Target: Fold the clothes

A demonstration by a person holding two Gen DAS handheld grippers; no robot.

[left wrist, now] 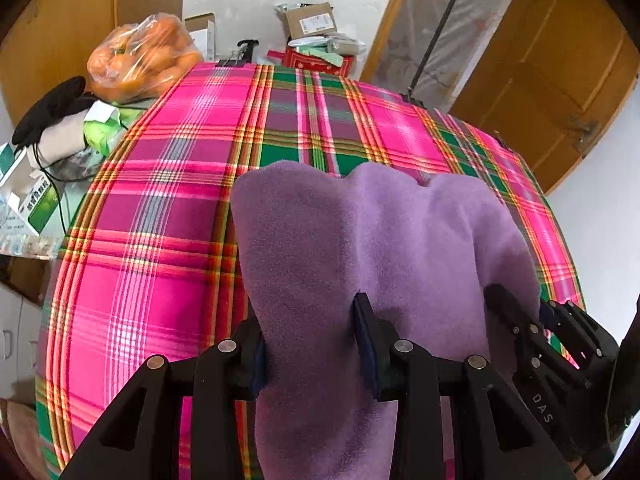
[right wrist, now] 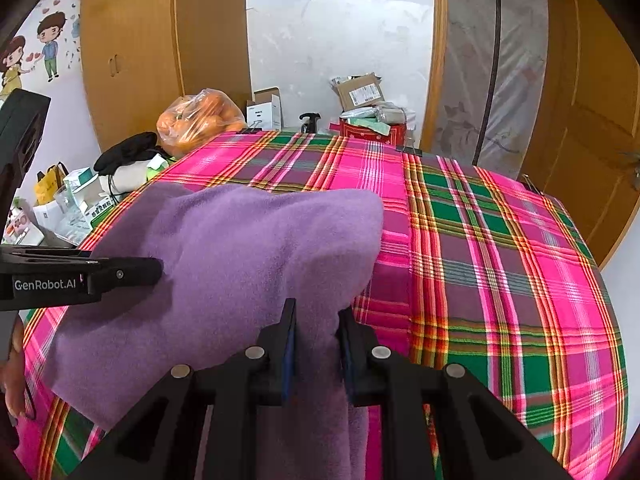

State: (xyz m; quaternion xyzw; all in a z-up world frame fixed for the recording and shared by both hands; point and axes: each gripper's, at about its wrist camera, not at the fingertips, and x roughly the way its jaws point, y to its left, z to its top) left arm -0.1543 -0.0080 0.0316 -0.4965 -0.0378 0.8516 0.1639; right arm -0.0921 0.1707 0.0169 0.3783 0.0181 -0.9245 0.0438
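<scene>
A purple fleece cloth [left wrist: 360, 240] lies bunched on a table covered in a pink and green plaid sheet [left wrist: 160, 200]. My left gripper [left wrist: 312, 344] is shut on the near part of the cloth, which fills the gap between its fingers and hangs below them. My right gripper [right wrist: 316, 340] is shut on a narrower fold of the same cloth [right wrist: 240, 248]. The right gripper [left wrist: 524, 304] also shows at the cloth's right edge in the left wrist view. The left gripper [right wrist: 156, 270] reaches in from the left in the right wrist view.
A bag of oranges [right wrist: 200, 120], small boxes [right wrist: 268, 110] and a red box [right wrist: 372, 130] stand along the table's far edge. Clutter with black fabric [left wrist: 52, 108] crowds the left side. Binder clips [right wrist: 412, 150] pin the plaid sheet [right wrist: 500, 260]. Wooden doors [right wrist: 592, 140] stand at right.
</scene>
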